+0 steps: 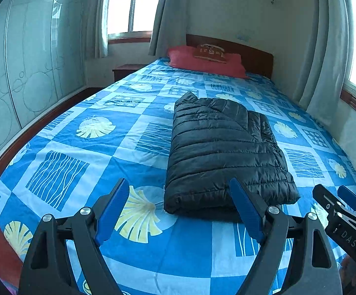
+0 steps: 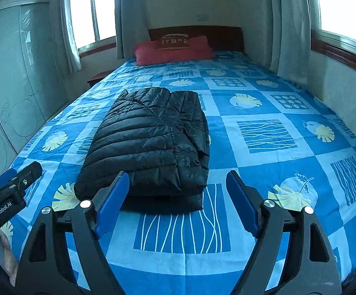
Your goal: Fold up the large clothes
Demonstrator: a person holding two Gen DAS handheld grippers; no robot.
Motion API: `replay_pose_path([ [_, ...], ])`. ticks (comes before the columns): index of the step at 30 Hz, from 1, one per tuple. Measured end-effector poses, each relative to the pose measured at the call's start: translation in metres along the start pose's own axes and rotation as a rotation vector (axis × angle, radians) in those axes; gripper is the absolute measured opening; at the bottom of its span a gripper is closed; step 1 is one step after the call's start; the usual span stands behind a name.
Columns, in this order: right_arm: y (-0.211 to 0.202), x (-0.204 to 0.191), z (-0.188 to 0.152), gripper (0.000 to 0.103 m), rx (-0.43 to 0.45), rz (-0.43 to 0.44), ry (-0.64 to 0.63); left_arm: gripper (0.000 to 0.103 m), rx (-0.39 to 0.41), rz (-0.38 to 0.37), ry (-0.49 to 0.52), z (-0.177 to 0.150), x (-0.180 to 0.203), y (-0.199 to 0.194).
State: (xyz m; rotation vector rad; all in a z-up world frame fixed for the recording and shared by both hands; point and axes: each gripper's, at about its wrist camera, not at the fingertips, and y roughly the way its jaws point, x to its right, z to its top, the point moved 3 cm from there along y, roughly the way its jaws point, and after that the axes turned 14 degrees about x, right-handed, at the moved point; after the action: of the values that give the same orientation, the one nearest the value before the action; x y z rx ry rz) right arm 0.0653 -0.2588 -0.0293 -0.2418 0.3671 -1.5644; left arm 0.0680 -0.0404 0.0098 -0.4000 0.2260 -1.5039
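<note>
A black quilted puffer jacket [image 1: 224, 152] lies folded into a long rectangle on the blue patterned bedspread [image 1: 84, 147]; it also shows in the right wrist view [image 2: 150, 145]. My left gripper [image 1: 180, 196] is open and empty, held above the bed just short of the jacket's near end. My right gripper [image 2: 178, 189] is open and empty, also just short of the near end. The right gripper shows at the right edge of the left wrist view [image 1: 335, 201], and the left gripper at the left edge of the right wrist view [image 2: 18, 174].
A red pillow [image 1: 202, 61] with a brown cushion [image 1: 211, 52] lies at the wooden headboard [image 1: 254, 54]. A frosted wardrobe [image 1: 18, 68] stands left of the bed, a nightstand [image 1: 126, 70] at the far left, a curtained wall [image 2: 337, 78] on the right.
</note>
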Motion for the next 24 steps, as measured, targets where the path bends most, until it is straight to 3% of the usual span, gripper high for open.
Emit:
replay_pose_path([
  [24, 0.0006, -0.0035, -0.0011, 0.081, 0.007, 0.010, -0.004, 0.083, -0.005, 0.000, 0.001, -0.0018, 0.0019, 0.0000],
])
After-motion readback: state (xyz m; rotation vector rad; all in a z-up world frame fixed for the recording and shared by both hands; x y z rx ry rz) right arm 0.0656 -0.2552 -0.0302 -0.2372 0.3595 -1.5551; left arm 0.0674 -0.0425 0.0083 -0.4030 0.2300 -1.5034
